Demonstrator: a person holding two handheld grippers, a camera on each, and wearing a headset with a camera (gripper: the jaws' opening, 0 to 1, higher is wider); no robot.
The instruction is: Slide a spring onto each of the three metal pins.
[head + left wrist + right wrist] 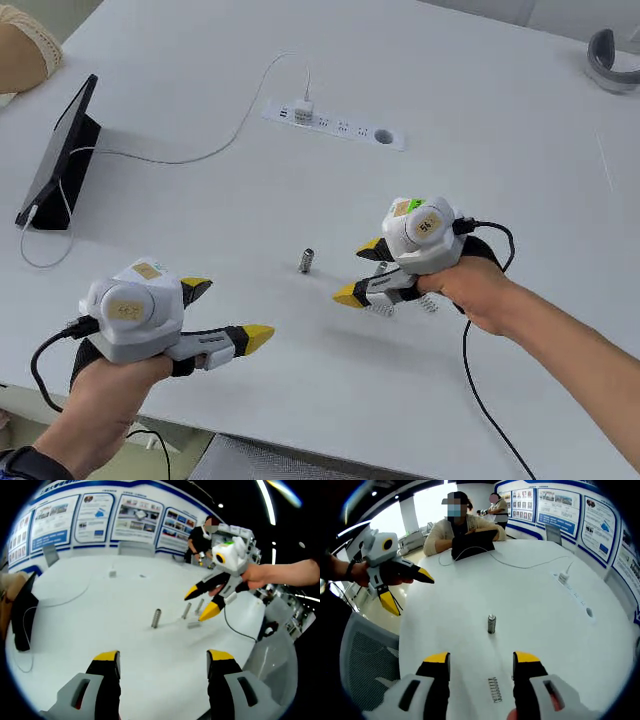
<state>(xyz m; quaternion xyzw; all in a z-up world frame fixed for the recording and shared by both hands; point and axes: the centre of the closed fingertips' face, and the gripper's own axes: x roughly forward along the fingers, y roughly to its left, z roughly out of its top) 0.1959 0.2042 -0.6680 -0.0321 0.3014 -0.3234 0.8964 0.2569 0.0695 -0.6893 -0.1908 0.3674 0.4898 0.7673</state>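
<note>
Now: right tool (360, 270), jaws apart and empty, hangs over loose spring (380, 308) lying on tabletop (450, 100), 4 o'clock from upright pin (306, 260); likely lining up pick. Pin seems to carry spring already. Left tool (228, 312), jaws spread and empty, held at 8 o'clock, clear of work.

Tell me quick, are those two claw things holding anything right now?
Left gripper: open, holding nothing.
Right gripper: open, holding nothing; a spring lies loose beneath it.
</note>
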